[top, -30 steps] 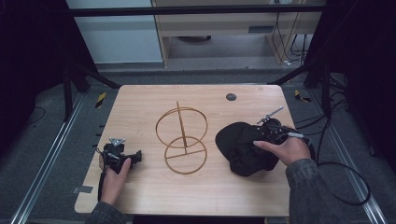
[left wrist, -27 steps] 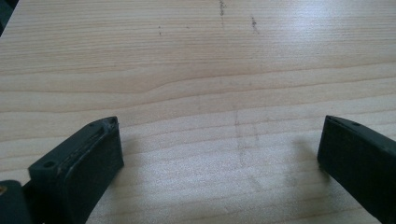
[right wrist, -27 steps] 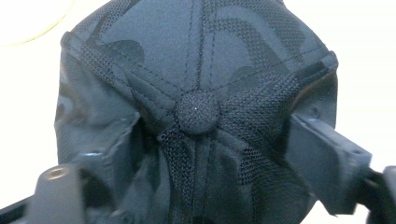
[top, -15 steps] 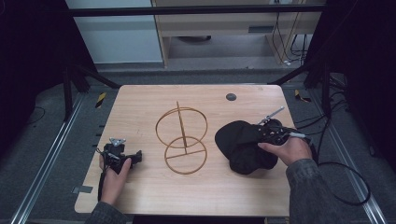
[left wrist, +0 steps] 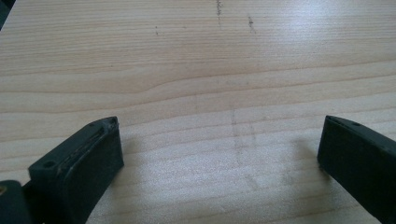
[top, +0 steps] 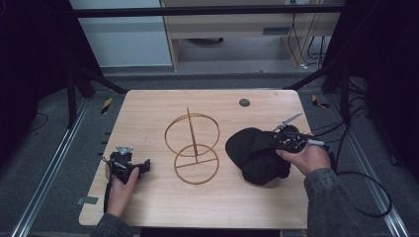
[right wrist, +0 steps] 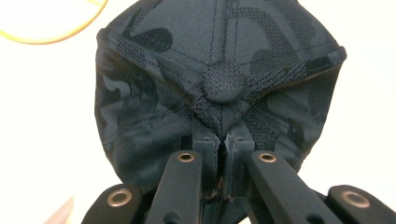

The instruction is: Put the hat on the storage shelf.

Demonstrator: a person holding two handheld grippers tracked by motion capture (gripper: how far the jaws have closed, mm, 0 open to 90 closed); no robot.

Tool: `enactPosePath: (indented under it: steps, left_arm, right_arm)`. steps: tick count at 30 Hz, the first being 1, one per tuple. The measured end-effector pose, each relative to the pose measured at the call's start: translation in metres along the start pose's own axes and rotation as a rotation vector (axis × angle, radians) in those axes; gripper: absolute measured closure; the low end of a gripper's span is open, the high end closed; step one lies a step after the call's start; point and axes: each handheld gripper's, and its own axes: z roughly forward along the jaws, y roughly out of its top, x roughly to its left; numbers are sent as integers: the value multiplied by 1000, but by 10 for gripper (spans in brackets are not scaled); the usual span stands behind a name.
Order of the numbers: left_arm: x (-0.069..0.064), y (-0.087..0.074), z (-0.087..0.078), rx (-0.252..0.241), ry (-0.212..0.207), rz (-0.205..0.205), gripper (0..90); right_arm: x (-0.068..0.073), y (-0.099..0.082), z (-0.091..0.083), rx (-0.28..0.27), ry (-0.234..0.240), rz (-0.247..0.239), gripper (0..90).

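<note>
At the lower left of the high view, your left gripper (top: 129, 167) rests low over the wooden table (top: 148, 113), held in your left hand (top: 118, 190). In the left gripper view its two black jaws stand wide apart with only bare wood between them, so it is released and grasps nothing. I judge that you keep it parked there so that it stays out of the way, ready to help when it is needed.

In the middle of the high view stands the gold wire stand (top: 192, 149): a flat ring on the table, a thin post, and an upright ring on it. It looks like a holder for a hat, but I am not sure, because the wire is thin.

At the right of the centre lies the dark camouflage cap (top: 254, 153), near the stand but apart from it. Your right gripper (top: 282, 140) is clenched on it. In the right gripper view the jaws are pressed together on the fabric of the cap (right wrist: 219, 79) just below its top button (right wrist: 223, 83), and the crown spreads above them. Probably you hold it near the button because this point lets the cap hang evenly.
</note>
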Motion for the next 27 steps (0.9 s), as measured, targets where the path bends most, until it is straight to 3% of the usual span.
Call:
enactPosePath:
  steps: [14,27]
  left_arm:
    - [0,0,0,0,-1,1,0]
    - [-1,0,0,-1,0,-3,0]
  right_arm:
    - [4,-4,-33,-40,19,13,867]
    - [8,-8,-80,-131,16,22,867]
